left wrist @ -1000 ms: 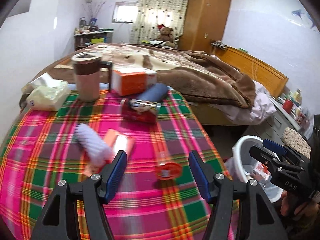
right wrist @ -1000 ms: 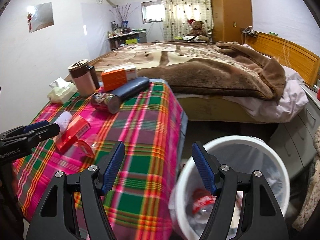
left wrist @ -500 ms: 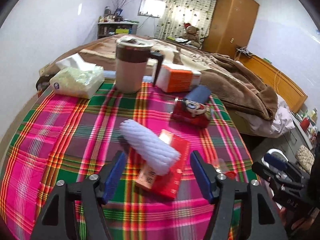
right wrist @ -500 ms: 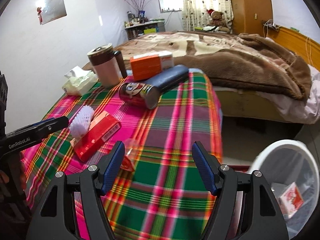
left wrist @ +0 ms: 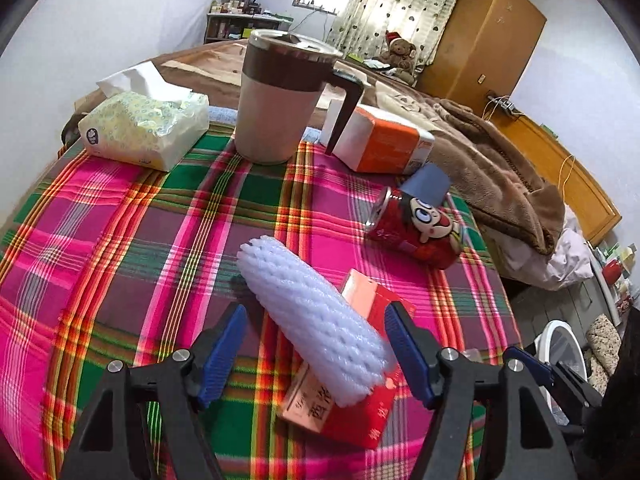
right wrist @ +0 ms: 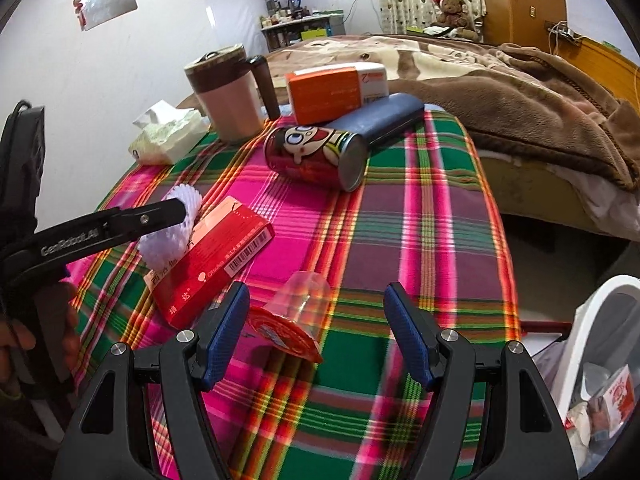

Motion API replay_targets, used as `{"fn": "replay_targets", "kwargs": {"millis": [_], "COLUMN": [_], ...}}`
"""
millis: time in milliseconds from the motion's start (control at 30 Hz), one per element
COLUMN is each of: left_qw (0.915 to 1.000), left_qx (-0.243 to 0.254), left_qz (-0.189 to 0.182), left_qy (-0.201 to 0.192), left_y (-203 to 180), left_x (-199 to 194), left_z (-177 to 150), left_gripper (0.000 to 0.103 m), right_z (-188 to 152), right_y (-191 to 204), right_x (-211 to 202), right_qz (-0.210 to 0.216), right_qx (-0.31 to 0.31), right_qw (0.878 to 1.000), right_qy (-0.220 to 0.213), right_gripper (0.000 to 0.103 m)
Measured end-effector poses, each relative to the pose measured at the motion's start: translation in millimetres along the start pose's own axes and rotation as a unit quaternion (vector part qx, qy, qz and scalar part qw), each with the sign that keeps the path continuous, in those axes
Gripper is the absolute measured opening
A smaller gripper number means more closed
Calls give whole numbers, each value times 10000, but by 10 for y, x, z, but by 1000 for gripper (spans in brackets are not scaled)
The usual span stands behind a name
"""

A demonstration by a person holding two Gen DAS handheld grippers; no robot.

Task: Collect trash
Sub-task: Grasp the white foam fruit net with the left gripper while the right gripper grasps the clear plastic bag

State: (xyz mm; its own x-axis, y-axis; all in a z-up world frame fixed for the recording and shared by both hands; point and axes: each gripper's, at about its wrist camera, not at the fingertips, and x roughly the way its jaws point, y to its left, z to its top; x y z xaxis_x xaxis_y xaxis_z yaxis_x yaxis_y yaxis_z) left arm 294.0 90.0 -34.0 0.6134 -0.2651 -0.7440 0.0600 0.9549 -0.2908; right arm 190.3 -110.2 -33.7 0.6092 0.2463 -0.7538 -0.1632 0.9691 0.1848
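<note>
The left claw (left wrist: 316,356) stands wide, its ribbed blue pads on either side of a white foam net sleeve (left wrist: 316,320) without pressing it; its jaws have just been opening. The sleeve is a soft, knobbly tube that lies partly on a flat red carton (left wrist: 352,412) printed with Chinese characters, a barcode strip showing on its edge in the right wrist view. The right claw (right wrist: 316,344) is also wide and empty, poised over a clear plastic cup (right wrist: 304,300) tipped on its side, its crinkled red foil lid (right wrist: 284,334) peeled back. All rest on a tabletop covered in pink, green and red plaid cloth (left wrist: 120,220). The side of the left claw reads "GenRobot.AI" in the right wrist view.

Farther back lies a red metal can (left wrist: 416,228) with a cartoon face, touching a smooth dark blue case (right wrist: 376,124). Beyond stand an orange-and-white box (left wrist: 380,144), a beige mug (left wrist: 276,100) with a brown band and dark handle, and a soft pack of tissues (left wrist: 144,132). A white bin (right wrist: 600,344) with wrappers inside sits at the lower right, beside the tabletop.
</note>
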Motion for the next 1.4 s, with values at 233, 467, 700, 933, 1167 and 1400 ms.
{"fn": "replay_targets", "kwargs": {"millis": [233, 467, 700, 933, 1167, 1400], "left_qw": [9998, 9990, 9979, 9977, 9972, 9965], "left_qx": [-82, -181, -293, -229, -88, 9], "left_qz": [106, 360, 503, 592, 704, 817], "left_qy": [137, 198, 272, 240, 234, 176], "left_y": [92, 193, 275, 274, 265, 270], "left_x": [139, 119, 209, 273, 334, 348], "left_z": [35, -5, 42, 89, 120, 126], "left_gripper": [71, 71, 71, 62, 56, 37], "right_z": [-7, -31, -48, -61, -82, -104], "right_y": [25, 15, -5, -34, -45, -39], "right_x": [97, 110, 98, 134, 116, 113], "right_qz": [-24, 30, -20, -58, -58, -93], "right_qx": [49, 140, 222, 286, 306, 283], "right_qw": [9999, 9998, 9996, 9993, 9993, 9993], "right_qy": [145, 167, 162, 222, 208, 209], "right_gripper": [71, 71, 71, 59, 58, 58]}}
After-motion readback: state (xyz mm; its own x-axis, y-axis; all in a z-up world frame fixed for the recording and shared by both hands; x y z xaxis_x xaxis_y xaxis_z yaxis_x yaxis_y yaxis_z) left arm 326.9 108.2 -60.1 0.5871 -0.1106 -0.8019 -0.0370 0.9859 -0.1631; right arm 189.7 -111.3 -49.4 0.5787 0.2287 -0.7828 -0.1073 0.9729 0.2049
